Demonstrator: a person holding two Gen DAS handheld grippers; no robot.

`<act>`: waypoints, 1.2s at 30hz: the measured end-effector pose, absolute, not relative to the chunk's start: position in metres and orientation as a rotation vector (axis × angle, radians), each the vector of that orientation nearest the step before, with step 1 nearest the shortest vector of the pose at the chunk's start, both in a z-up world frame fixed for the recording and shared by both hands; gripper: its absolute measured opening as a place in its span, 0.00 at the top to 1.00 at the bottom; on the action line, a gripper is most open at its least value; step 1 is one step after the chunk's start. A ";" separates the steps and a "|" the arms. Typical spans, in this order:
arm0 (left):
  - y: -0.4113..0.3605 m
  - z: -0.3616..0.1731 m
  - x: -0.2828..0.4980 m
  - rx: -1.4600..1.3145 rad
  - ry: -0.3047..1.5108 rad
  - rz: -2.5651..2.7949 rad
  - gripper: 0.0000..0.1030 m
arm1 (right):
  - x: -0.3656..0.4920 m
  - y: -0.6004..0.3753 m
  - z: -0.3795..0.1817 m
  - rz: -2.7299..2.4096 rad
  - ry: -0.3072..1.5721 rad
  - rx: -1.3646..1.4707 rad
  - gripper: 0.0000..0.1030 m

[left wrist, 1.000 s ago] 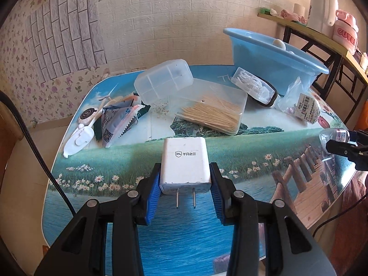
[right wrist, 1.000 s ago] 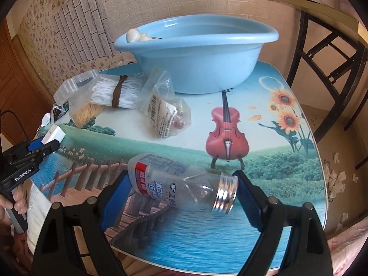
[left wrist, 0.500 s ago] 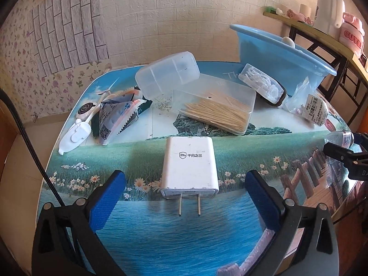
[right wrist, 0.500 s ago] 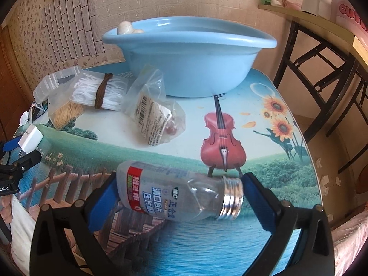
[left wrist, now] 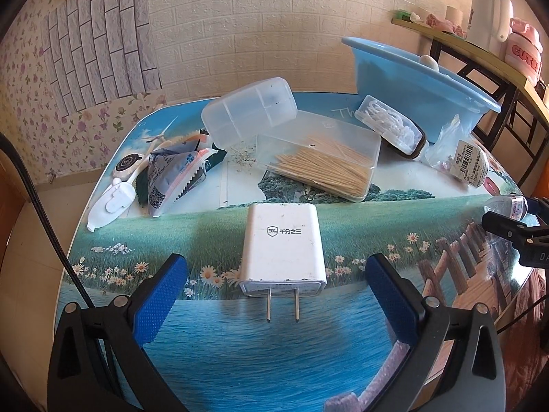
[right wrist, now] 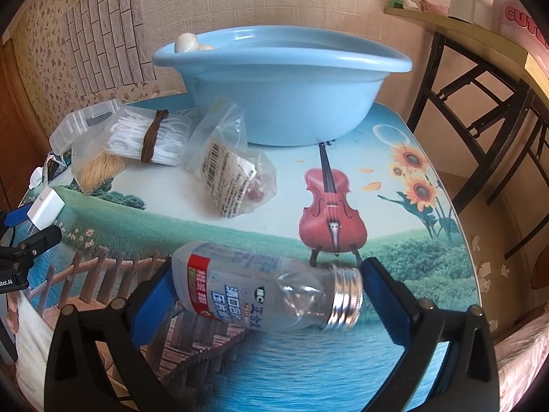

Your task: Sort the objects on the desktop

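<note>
A white charger plug [left wrist: 283, 250] lies flat on the picture-printed table [left wrist: 240, 343], prongs toward me. My left gripper [left wrist: 274, 274] stands open around it, and both blue pads are well clear of its sides. In the right wrist view a clear bottle [right wrist: 254, 292] with a red label and a silver cap lies on its side. My right gripper [right wrist: 266, 292] is open around it lengthwise, one pad near the base and the other close to the cap. A blue basin [right wrist: 281, 103] stands at the back of the table.
Behind the charger lie a toothpick box [left wrist: 319, 168], a clear compartment box [left wrist: 247, 116], a floss pick box [left wrist: 391, 127], a labelled plastic bag [left wrist: 470, 161] and foil packets [left wrist: 171, 175]. A black chair [right wrist: 480, 103] stands past the table's right edge.
My left jaws have opened wide off the charger, which now rests on the table. My right jaws have spread a little wider around the bottle, which lies loose between them.
</note>
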State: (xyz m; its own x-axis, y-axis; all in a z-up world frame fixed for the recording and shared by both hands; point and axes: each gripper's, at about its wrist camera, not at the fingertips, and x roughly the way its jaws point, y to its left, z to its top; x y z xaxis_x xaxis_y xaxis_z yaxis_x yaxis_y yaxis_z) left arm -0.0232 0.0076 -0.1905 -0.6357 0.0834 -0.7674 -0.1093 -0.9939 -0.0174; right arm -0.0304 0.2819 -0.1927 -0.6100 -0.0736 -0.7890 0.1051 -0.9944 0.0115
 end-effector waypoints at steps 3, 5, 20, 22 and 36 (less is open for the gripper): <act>0.007 -0.190 -0.023 -1.287 0.046 2.750 0.00 | -0.031 0.283 -0.193 -2.731 0.055 1.336 0.00; 0.007 -0.190 -0.023 -1.287 0.047 2.749 0.00 | -0.031 0.283 -0.193 -2.730 0.057 1.335 0.00; 0.007 -0.190 -0.023 -1.284 0.047 2.749 0.00 | -0.032 0.284 -0.193 -2.734 0.051 1.338 0.00; 0.007 -0.190 -0.023 -1.283 0.047 2.749 0.00 | -0.032 0.283 -0.193 -2.735 0.051 1.339 0.00; 0.006 -0.190 -0.023 -1.283 0.045 2.751 0.00 | -0.032 0.284 -0.193 -2.734 0.052 1.338 0.00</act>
